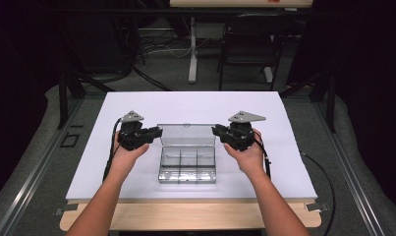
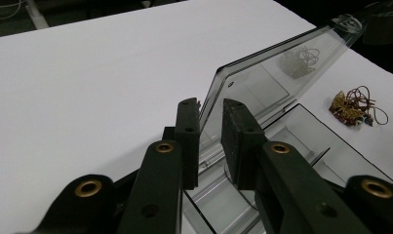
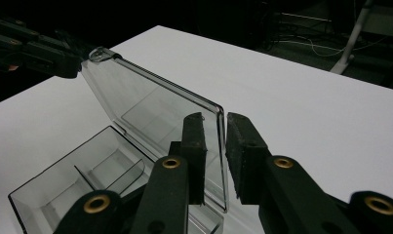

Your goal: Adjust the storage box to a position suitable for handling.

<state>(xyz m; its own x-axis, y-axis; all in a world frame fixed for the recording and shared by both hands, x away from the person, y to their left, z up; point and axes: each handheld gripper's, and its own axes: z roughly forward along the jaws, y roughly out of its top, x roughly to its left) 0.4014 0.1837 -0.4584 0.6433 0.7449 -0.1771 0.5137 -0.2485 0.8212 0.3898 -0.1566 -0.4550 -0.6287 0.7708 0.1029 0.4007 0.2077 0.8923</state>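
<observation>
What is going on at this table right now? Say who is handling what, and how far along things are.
A person holds a gripper in each hand at a white table. Between them sits a clear compartment box with its hinged lid raised. The left gripper straddles one side edge of the lid and the right gripper the other, jaws close around the thin plastic. The compartments look empty. A small tangle of brown cord lies on the table beside the box.
</observation>
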